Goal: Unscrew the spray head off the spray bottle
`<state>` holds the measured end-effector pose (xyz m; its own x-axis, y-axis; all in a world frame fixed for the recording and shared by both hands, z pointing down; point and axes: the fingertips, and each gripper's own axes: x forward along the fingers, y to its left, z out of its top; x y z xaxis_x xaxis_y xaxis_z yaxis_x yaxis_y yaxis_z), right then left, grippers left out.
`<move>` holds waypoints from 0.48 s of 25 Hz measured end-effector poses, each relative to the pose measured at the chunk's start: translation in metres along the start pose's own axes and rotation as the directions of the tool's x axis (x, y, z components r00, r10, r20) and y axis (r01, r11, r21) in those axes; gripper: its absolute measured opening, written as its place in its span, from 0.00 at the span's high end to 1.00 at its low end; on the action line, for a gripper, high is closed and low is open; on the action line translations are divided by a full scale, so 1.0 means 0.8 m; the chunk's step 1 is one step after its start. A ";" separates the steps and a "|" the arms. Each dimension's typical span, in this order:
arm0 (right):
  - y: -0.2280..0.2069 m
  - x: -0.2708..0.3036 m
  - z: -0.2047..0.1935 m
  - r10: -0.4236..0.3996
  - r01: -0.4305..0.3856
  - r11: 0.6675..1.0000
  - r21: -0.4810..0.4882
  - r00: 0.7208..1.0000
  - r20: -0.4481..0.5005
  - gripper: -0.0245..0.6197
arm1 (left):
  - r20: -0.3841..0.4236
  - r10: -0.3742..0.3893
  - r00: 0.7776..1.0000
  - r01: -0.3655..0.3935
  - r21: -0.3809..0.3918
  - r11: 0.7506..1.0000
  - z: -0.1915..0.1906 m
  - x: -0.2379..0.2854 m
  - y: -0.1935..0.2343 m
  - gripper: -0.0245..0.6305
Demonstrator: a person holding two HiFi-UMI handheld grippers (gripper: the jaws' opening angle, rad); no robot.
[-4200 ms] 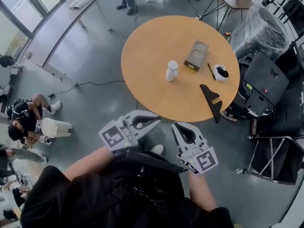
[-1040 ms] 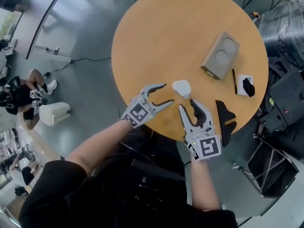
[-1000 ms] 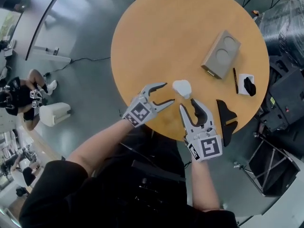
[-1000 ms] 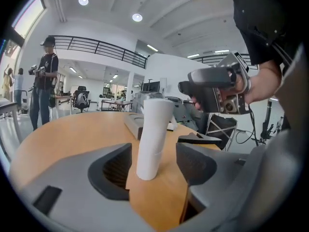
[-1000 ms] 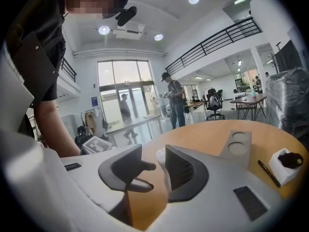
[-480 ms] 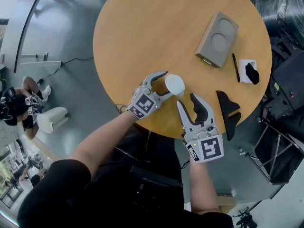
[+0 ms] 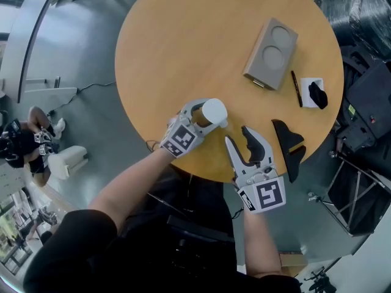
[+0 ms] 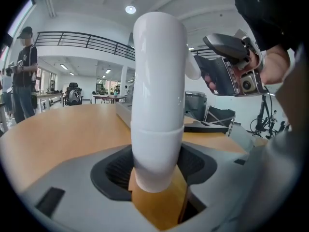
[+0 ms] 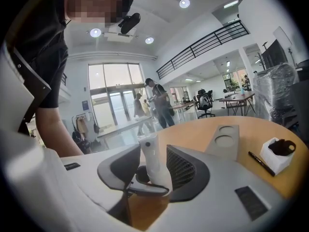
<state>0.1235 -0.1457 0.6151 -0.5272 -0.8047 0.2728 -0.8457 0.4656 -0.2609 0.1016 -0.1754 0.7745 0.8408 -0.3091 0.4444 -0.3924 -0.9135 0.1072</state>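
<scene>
Near spray bottle (image 7: 214, 112), right fingers (image 7: 232, 153) apart

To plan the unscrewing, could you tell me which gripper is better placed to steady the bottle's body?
The left gripper: its jaws straddle the spray bottle low down and are closing on it. The right gripper hangs open and empty short of it, likely freer for the spray head.

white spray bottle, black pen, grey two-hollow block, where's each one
white spray bottle (image 7: 214, 110), head view, on its rounded top
black pen (image 7: 295, 89), head view, middle of its barrel
grey two-hollow block (image 7: 275, 49), head view, top face between the hollows
</scene>
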 end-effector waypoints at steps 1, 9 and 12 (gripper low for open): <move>0.002 -0.003 0.006 0.007 -0.007 1.000 -0.006 1.000 0.002 0.70 | -0.003 -0.003 1.000 0.003 0.000 1.000 0.007 -0.005 -0.003 0.50; 0.053 -0.031 0.077 0.062 -0.061 0.997 -0.047 0.998 0.022 0.70 | -0.001 0.002 1.000 -0.002 0.010 1.000 0.081 -0.075 -0.033 0.50; 0.079 -0.045 0.104 0.081 -0.079 0.995 -0.061 0.996 0.032 0.70 | 0.001 0.008 1.000 -0.008 0.015 1.000 0.110 -0.103 -0.045 0.50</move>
<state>0.0957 -0.1182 0.5116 -0.5914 -0.7756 0.2209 -0.8047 0.5496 -0.2246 0.0790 -0.1404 0.6558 0.8381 -0.3168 0.4441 -0.3934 -0.9150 0.0898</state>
